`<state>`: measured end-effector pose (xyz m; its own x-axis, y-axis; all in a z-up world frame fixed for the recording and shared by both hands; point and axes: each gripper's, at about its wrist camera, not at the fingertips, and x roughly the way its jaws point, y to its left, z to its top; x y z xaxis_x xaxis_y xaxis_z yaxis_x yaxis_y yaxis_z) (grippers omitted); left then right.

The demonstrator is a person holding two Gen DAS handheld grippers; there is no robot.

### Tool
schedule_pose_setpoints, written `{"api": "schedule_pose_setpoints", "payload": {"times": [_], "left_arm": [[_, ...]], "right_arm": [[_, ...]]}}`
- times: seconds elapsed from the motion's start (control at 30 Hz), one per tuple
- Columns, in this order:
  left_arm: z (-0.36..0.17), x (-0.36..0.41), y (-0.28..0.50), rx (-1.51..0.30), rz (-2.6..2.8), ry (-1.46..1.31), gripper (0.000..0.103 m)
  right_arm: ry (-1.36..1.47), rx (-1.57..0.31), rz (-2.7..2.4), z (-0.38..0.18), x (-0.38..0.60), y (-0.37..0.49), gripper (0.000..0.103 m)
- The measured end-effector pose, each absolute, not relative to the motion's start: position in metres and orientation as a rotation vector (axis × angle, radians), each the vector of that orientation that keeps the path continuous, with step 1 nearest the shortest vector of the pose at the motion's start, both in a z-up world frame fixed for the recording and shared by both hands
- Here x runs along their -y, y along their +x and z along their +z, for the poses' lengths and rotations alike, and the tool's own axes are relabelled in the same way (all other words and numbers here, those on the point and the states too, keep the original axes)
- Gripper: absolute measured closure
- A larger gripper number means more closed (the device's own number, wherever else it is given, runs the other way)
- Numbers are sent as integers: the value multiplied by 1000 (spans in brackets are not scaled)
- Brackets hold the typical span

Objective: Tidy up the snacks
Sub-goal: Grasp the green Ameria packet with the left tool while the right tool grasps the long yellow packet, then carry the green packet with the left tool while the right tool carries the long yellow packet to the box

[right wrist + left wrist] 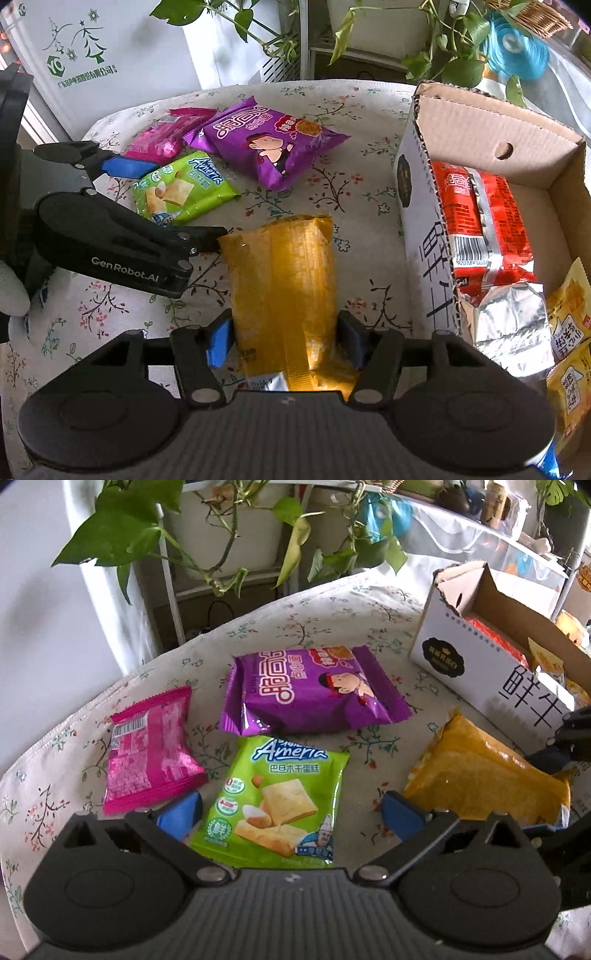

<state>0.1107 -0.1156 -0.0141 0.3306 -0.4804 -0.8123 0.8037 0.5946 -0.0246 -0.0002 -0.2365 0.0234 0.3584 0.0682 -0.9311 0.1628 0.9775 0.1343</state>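
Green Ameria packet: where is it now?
The green Ameria packet lies flat on the floral cloth between the left gripper fingers, just before the purple packet.

Between your right gripper's (286, 338) jaws lies a glossy yellow plastic packet (284, 280); beyond it, matt flowered cloth (343, 206) and a rough cardboard box (476, 122).

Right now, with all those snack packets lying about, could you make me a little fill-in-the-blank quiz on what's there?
1. The green packet lies between the wide-open fingers of the ____ gripper.
2. The right gripper straddles the ____ packet.
3. The red packet lies inside the ____.
4. The cartoon figure is printed on the ____ packet.

Missing words: left; yellow; cardboard box; purple
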Motion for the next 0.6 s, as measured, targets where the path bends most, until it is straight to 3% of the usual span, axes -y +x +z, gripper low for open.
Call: {"api": "schedule_pose_setpoints", "payload": {"times": [0.23, 0.33, 0.4, 0.47, 0.6], "left_arm": [[-13, 114, 110, -889, -870, 422, 2], [-8, 116, 104, -874, -902, 436, 18], [-5, 116, 99, -867, -922, 437, 35], [-3, 115, 95, -861, -927, 433, 43], [0, 112, 88, -859, -891, 421, 48]], "right_arm": [[198, -1199, -54, 22, 236, 1, 33], [184, -1195, -47, 22, 236, 1, 36], [179, -1191, -47, 23, 237, 1, 39], [182, -1187, -45, 23, 237, 1, 41], [172, -1181, -37, 25, 237, 0, 43]]}}
